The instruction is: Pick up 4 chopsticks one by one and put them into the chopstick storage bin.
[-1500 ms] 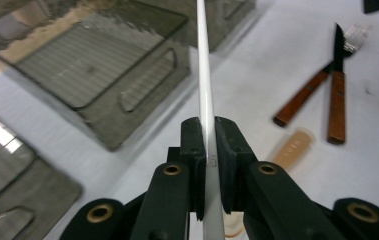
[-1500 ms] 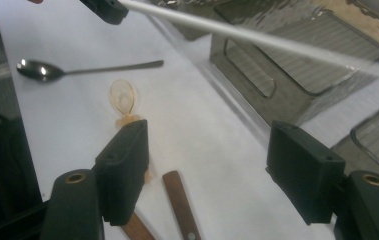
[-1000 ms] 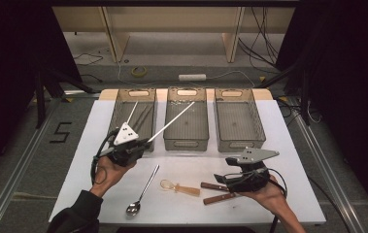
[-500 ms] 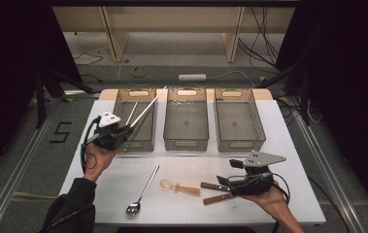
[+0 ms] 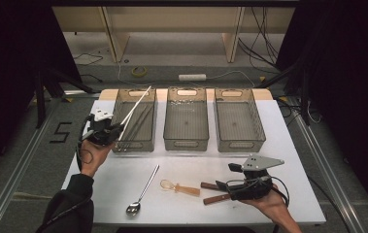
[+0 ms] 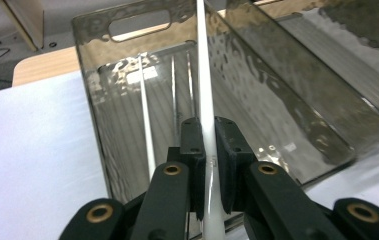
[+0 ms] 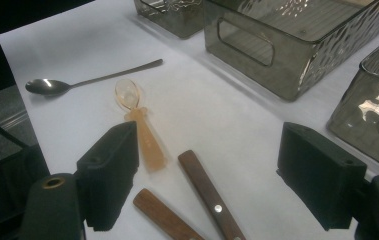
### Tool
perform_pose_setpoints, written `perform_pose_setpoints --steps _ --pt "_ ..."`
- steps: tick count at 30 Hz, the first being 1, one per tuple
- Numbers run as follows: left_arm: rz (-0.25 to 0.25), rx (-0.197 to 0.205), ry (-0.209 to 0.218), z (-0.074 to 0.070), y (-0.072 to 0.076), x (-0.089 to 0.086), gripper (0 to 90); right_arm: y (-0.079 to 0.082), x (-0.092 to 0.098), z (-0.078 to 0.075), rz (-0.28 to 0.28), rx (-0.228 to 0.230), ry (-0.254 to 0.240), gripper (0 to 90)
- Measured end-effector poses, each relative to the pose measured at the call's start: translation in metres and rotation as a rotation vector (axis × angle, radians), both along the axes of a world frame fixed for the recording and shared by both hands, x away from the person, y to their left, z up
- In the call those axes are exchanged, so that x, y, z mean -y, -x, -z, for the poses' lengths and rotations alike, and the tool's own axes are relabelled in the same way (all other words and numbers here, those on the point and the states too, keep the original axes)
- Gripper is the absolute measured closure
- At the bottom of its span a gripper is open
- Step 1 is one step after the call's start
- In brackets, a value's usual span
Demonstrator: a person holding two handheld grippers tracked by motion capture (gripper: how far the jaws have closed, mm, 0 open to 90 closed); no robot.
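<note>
- My left tool (image 5: 108, 130) pinches a thin white chopstick (image 6: 205, 100) between its pads; the stick slants up over the left bin (image 5: 123, 145).
- My right tool (image 7: 207, 185) has its jaws just opening, now spread wide with nothing gripped, over two brown wooden handles (image 7: 204, 192), one with a metal rivet.
- Left hand (image 5: 92, 155) raised at the bin's near left corner; right hand (image 5: 274, 204) low on the counter (image 5: 317, 194), tool pointing left.
- Bins are smoky, rippled clear plastic with slot handles.
- Amber plastic spoon (image 7: 139, 125) and steel spoon (image 7: 77, 82) lie on the white counter.
</note>
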State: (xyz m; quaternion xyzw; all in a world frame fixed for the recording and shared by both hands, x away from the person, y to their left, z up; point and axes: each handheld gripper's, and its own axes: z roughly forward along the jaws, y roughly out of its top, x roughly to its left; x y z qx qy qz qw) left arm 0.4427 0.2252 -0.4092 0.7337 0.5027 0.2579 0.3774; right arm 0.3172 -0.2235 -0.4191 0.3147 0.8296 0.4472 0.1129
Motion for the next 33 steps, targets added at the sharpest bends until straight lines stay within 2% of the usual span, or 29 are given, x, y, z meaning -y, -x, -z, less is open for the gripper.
perform_pose_setpoints --steps 16,28,30,33 --pt "-0.062 -0.065 -0.024 0.008 -0.016 -0.005 82.7 0.002 -0.002 0.001 -0.012 -0.007 0.007 25.5" --pt "-0.085 -0.109 -0.057 0.016 -0.024 -0.003 82.1 0.002 -0.002 0.002 -0.023 -0.009 0.015 25.8" --pt "-0.092 -0.109 -0.048 0.018 -0.025 -0.003 81.6 0.002 -0.003 0.002 -0.025 -0.009 0.018 25.8" --pt "-0.101 -0.105 -0.047 0.017 -0.025 -0.002 73.1 0.003 -0.003 0.002 -0.028 -0.009 0.022 25.9"
